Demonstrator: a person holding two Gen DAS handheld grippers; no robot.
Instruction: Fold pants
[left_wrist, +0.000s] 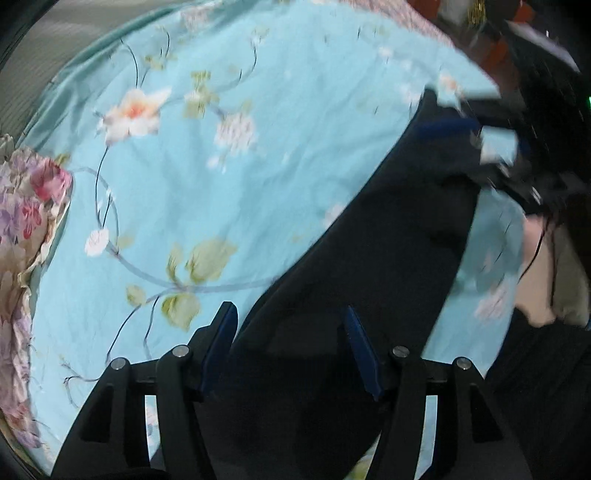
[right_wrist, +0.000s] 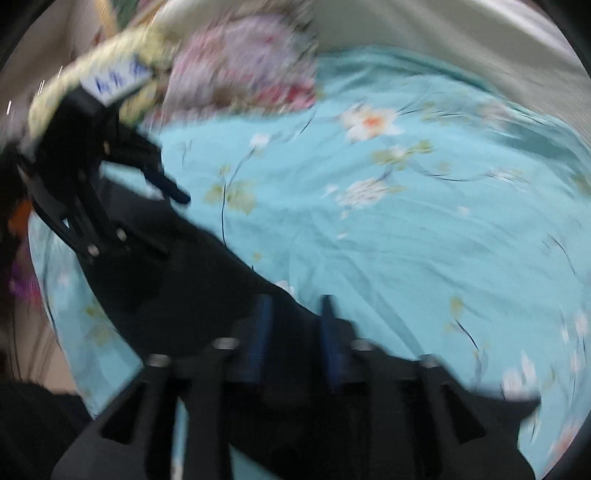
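The dark pants (left_wrist: 369, 258) lie stretched flat on the flowery blue bed sheet (left_wrist: 221, 192), likely so they can be folded. The left gripper (left_wrist: 291, 354) has its fingers partly open over the cloth, holding nothing. The right gripper (right_wrist: 295, 339) also stands partly open, with the pants running toward 10 o'clock.

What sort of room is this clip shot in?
Probably a bedroom: dark pants lie on a bed's floral turquoise sheet, with a bunched pink floral quilt at its edge.
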